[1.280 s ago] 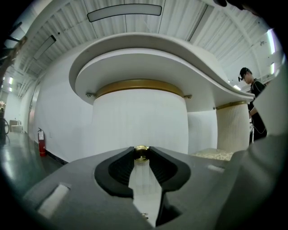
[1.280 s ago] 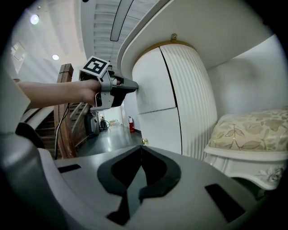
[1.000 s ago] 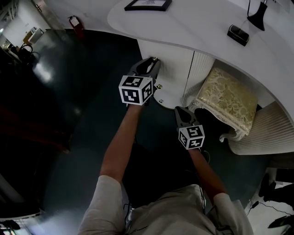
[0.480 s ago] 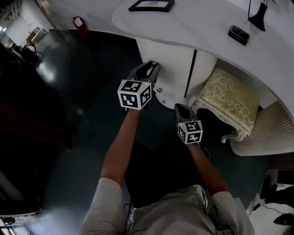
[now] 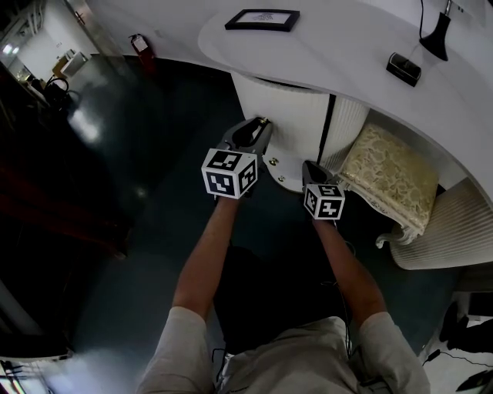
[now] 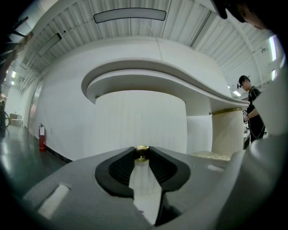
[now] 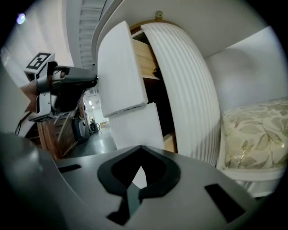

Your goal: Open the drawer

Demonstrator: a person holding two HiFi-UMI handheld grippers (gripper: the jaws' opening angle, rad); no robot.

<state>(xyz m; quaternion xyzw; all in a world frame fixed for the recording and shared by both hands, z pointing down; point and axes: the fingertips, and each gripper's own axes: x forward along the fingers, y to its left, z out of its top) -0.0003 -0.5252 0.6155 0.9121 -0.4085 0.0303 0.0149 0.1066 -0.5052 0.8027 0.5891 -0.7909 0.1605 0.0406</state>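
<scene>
The white ribbed drawer front point(image 5: 286, 100) bulges out under the curved desk point(image 5: 347, 54). My left gripper point(image 5: 260, 125) is shut on the drawer's small brass knob point(image 6: 141, 152), which is pinched at the fingertips. In the right gripper view the upper drawer point(image 7: 119, 67) stands pulled out with its wooden side point(image 7: 145, 56) showing, and the left gripper point(image 7: 74, 85) is at its front. My right gripper point(image 5: 310, 168) hovers shut and holding nothing, low beside the drawer stack, its tips point(image 7: 141, 149) facing the lower drawer front point(image 7: 135, 128).
A padded stool point(image 5: 393, 181) with a leaf-pattern cushion stands right of the drawers under the desk. A frame point(image 5: 262, 19), a dark box point(image 5: 404, 68) and a lamp base point(image 5: 436, 35) sit on the desk. Two more brass knobs point(image 5: 272, 162) show lower down. The floor point(image 5: 115, 169) is dark and glossy.
The right gripper has moved forward and up, closer to the drawer stack. The left gripper stays shut on the knob, and the drawer front stands further out from the cabinet.
</scene>
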